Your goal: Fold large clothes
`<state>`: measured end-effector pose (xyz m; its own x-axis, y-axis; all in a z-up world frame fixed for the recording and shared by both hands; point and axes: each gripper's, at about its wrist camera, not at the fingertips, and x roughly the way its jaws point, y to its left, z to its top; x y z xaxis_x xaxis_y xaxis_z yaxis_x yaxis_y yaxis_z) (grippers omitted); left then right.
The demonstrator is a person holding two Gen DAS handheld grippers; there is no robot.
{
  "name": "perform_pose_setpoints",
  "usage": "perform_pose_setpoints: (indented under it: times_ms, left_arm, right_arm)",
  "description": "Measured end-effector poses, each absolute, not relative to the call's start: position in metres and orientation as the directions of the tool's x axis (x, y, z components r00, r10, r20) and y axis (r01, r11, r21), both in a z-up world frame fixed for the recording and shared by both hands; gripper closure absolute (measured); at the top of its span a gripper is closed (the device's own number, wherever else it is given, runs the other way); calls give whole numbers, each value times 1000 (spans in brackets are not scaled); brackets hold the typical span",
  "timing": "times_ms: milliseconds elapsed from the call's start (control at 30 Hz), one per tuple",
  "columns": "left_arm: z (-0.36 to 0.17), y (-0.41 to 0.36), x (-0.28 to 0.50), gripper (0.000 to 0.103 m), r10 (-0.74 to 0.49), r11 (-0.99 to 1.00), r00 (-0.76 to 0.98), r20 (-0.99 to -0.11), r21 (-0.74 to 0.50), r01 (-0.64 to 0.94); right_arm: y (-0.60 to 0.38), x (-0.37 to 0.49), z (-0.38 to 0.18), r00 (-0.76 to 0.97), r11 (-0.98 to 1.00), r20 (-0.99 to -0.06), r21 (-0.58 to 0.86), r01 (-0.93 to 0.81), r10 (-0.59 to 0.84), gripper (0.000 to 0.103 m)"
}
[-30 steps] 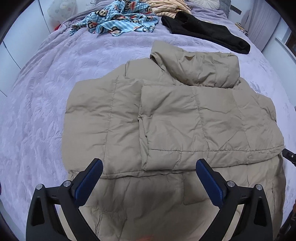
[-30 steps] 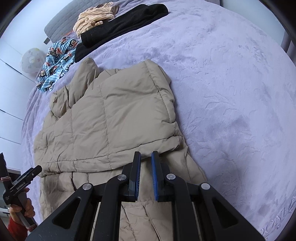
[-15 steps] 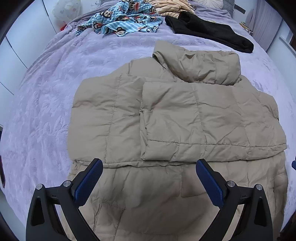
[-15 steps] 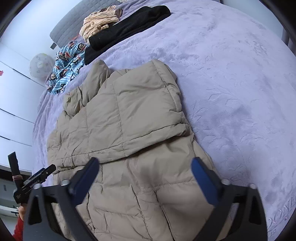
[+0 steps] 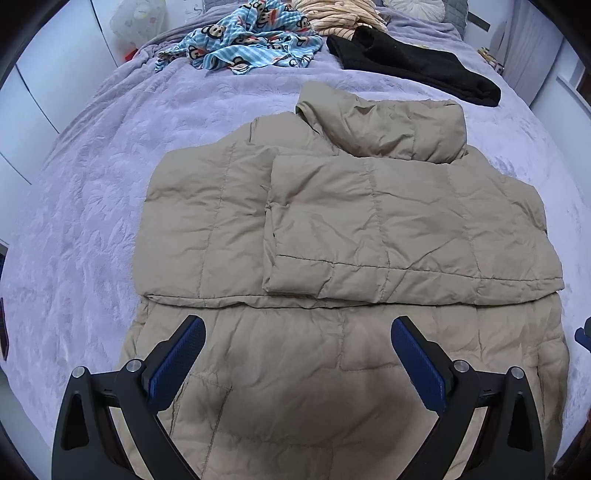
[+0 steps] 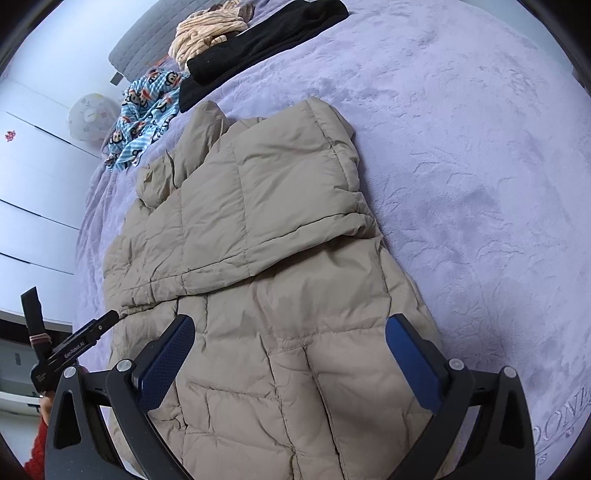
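A large beige puffer jacket (image 5: 332, 221) lies flat on the lilac bedspread (image 5: 92, 203), sleeves folded across its chest and the hood at the far end. It also shows in the right wrist view (image 6: 277, 258). My left gripper (image 5: 297, 354) is open and empty, hovering above the jacket's lower part near the hem. My right gripper (image 6: 290, 354) is open and empty above the jacket's lower right part. The left gripper's body (image 6: 74, 347) shows at the left edge of the right wrist view.
A blue monkey-print garment (image 5: 251, 44), a striped beige garment (image 5: 340, 14) and a black garment (image 5: 413, 62) lie at the bed's far end. White cabinets (image 6: 29, 166) stand along the left side. The bedspread (image 6: 480, 166) stretches to the right of the jacket.
My right gripper was shut a second ago and has opened wide, drawing back toward the hem. My left gripper stayed open and drew back, so more of the lower jacket shows.
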<state>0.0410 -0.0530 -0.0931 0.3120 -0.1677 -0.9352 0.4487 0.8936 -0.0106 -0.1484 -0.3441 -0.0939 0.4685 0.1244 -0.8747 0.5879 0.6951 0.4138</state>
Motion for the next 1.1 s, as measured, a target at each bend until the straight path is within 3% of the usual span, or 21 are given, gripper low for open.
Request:
perform_pose_setpoints:
  times_ms: [467,1100]
  left_arm:
    - [-95,-16,-3,2,-185,887,210,-960,-71,457]
    - [-83,161,-60,2,-203,908,123,-971,-140,394]
  right_arm:
    - [-329,-174,-98,459,649,-866,468,600,200,0]
    - [-233,-295,-92,535,330,-816,578,747,218,0]
